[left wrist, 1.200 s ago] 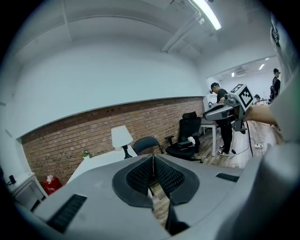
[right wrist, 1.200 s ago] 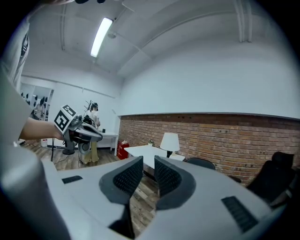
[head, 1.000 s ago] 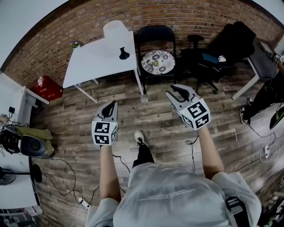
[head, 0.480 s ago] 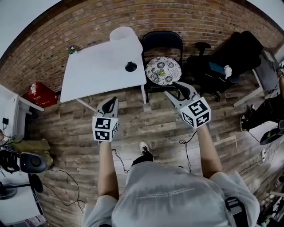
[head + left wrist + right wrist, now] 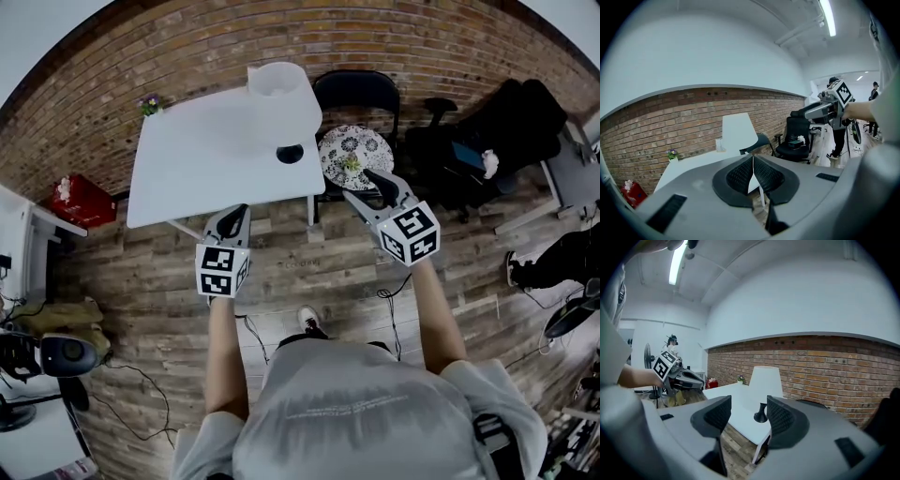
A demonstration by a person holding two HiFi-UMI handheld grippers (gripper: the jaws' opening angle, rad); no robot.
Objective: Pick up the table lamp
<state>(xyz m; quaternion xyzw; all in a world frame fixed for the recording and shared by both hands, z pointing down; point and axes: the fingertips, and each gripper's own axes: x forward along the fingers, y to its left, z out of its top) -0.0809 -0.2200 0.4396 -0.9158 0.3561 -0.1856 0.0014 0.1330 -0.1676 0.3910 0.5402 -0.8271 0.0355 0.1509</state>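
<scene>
Two fingers of our right gripper (image 5: 361, 185) stood apart, empty, with the upright table lamp (image 5: 279, 92) far and slightly left on the desk (image 5: 206, 159). Our left gripper (image 5: 236, 217), farther away, was closed.

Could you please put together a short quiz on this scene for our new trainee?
1. True or false: the right gripper is shut on the table lamp.
2. Where does the table lamp stand? A) near a corner of the white table; B) on the black chair; C) on the wooden floor.
3. Fill in: the left gripper's jaws are ____.
Key: 1 false, since its jaws stand apart, well short of the lamp; 2 A; 3 together.
</scene>
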